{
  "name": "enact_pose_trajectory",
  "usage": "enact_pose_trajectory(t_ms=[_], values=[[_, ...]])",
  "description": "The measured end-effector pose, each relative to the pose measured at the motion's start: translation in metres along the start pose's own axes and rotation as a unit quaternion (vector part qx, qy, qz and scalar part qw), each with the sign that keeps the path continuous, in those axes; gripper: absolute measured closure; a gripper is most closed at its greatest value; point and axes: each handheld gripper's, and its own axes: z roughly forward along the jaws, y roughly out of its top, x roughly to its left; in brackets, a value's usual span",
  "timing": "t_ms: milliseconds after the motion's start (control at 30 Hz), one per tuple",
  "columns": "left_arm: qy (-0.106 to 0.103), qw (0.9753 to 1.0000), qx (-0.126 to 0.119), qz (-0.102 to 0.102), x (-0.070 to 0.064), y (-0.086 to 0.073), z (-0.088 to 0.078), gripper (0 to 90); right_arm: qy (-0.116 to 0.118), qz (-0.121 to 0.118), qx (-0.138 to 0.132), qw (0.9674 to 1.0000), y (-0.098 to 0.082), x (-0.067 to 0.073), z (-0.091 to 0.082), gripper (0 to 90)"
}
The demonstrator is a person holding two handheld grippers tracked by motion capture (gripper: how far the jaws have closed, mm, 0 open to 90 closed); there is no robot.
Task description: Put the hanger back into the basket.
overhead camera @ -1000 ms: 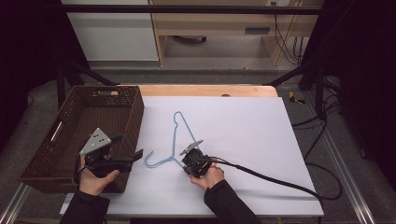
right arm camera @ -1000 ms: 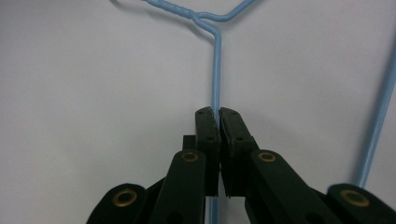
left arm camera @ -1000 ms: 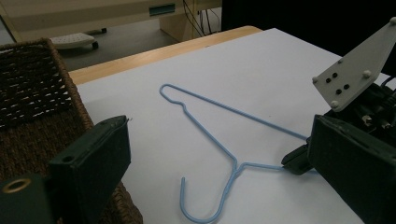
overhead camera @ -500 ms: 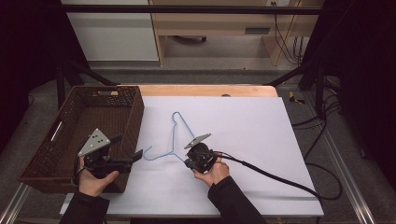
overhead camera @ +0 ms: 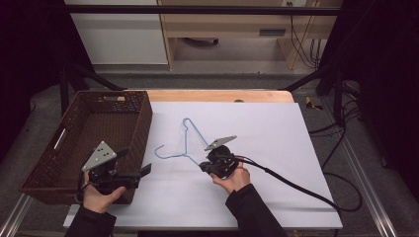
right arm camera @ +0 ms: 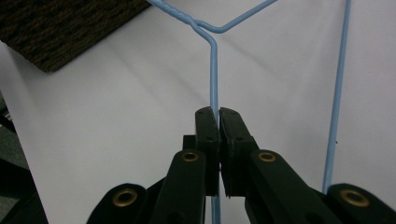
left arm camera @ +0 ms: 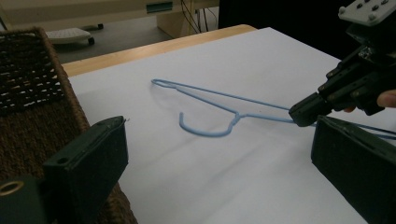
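The hanger (overhead camera: 185,143) you're working on is thin pale-blue wire, bent into a triangle with a twisted neck and an open hook (left arm camera: 205,129) that curls back toward the basket. It sits near the middle of the white sheet (overhead camera: 276,148) covering the table, just right of the basket, and looks lifted at your end while the far corner stays down on the sheet. Your right gripper (right arm camera: 218,122) has its jaws pressed together on one wire arm just below the twisted neck (the wire runs straight up out from between the pads). Your left gripper (overhead camera: 143,170) hangs over the basket's near right corner, jaws spread wide and holding nothing. The basket (overhead camera: 49,163) is dark brown wicker with handle slots, at the table's left edge; I can see nothing lying inside it.
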Motion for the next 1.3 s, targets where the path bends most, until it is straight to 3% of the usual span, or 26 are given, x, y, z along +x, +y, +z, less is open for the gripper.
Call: enact_pose_trajectory(t_ms=[300, 633, 900, 1300], values=[[-0.02, 0.9995, 0.025, 0.004, -0.019, -0.01, 0.021, 4.1, 0.005, 0.009, -0.018, 0.9998, -0.001, -0.007, -0.009, 87.8], [-0.036, 0.9983, 0.047, -0.004, -0.03, -0.016, 0.046, 6.0, 0.007, 0.013, -0.026, 0.9996, -0.003, -0.01, -0.014, 87.8], [-0.057, 0.9971, 0.042, -0.028, -0.03, -0.011, 0.069, 9.4, 0.009, 0.015, -0.029, 0.9994, -0.004, -0.009, -0.016, 87.8], [-0.056, 0.9972, 0.039, -0.031, -0.027, -0.008, 0.101, 19.0, 0.012, 0.015, -0.032, 0.9993, -0.008, -0.011, -0.018, 87.8]])
